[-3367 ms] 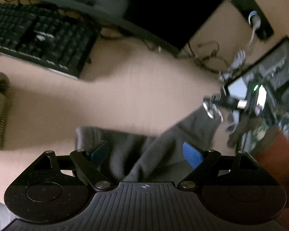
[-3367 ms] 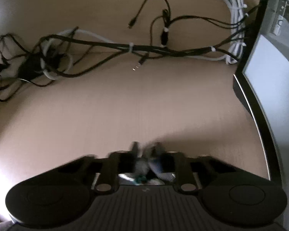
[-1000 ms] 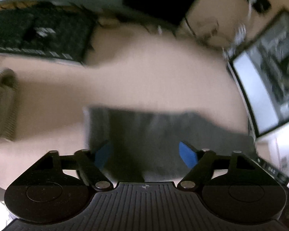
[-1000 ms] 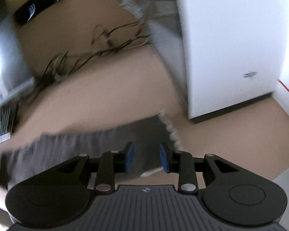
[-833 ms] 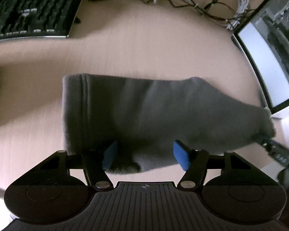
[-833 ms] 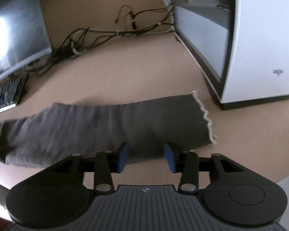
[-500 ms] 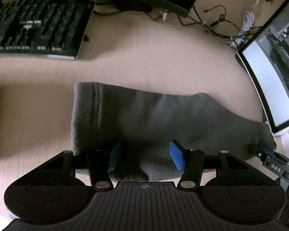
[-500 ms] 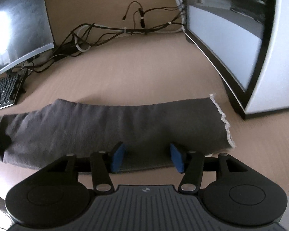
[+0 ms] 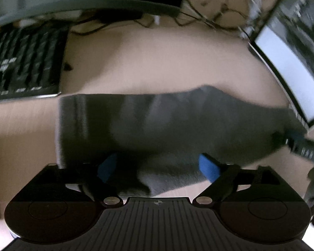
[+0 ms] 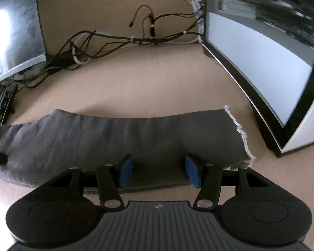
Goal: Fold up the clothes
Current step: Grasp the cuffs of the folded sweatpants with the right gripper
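Note:
A long grey garment (image 9: pixel 167 121) lies folded across the tan desk (image 9: pixel 157 62), blurred in the left wrist view. My left gripper (image 9: pixel 158 167) hovers over its near edge with jaws opening wide; the cloth runs under the blue pads (image 9: pixel 209 168) and they do not press on it. In the right wrist view the same garment (image 10: pixel 125 133) ends in a white stitched hem (image 10: pixel 241 133) on the right. My right gripper (image 10: pixel 159 171) stands open over that end's near edge, with cloth between its pads but not pinched. The right gripper (image 9: pixel 301 144) also shows at the garment's far right.
A black keyboard (image 9: pixel 23 62) lies at the left, close to the garment's end. A monitor (image 10: pixel 261 52) stands at the right next to the hem and another monitor (image 10: pixel 12 27) at the back left. A bundle of cables (image 10: pixel 115 41) runs along the back of the desk.
The garment went from hanging bunched to lying flat on the desk. Both grippers sank toward its near edge. Both pairs of pads spread apart, the left widest in the last half second.

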Motion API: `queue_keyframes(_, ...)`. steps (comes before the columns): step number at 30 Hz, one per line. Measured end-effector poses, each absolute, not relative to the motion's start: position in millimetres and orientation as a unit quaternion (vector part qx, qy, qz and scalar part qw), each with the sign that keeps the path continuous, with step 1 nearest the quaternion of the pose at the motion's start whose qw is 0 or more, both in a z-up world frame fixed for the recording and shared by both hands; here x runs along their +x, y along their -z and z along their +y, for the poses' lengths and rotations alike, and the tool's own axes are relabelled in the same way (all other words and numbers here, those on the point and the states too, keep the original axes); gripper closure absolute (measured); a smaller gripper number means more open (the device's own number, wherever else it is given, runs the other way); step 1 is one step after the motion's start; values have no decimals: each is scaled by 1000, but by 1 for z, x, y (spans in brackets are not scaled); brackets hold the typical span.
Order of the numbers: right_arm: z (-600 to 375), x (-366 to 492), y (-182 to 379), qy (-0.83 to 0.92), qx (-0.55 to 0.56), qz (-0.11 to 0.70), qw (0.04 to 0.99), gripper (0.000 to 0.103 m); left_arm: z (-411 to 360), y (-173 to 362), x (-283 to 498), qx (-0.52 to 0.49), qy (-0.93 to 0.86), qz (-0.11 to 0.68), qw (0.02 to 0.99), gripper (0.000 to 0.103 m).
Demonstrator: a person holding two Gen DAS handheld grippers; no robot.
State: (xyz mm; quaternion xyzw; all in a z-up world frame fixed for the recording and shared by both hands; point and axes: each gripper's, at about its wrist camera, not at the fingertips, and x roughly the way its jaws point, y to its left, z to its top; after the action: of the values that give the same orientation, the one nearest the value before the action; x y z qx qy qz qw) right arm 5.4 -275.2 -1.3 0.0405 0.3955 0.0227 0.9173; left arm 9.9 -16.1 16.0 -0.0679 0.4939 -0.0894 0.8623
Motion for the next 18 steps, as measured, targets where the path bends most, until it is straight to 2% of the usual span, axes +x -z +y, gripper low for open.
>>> queue_keyframes(3, -275, 6, -1, -7, 46, 403, 914, 47, -25, -15, 11, -45, 100, 492, 864, 9)
queue_keyframes(8, -292, 4, -1, 11, 50, 403, 914, 47, -33, -16, 22, -64, 122, 492, 860, 9)
queue_keyframes(9, -299, 3, 0, 2, 60, 400, 914, 40, -35, -15, 23, -65, 120, 492, 860, 9)
queue_keyframes(10, -305, 4, 0, -18, 74, 399, 914, 21, -36, -15, 22, -65, 116, 489, 862, 9)
queue_keyframes(12, -311, 9, 4, -82, 102, 407, 904, 0, -37, -14, 21, -70, 104, 487, 864, 9)
queue_keyframes(18, -304, 16, 11, -103, 55, 407, 906, 0, -42, -21, 32, -109, 51, 518, 847, 9)
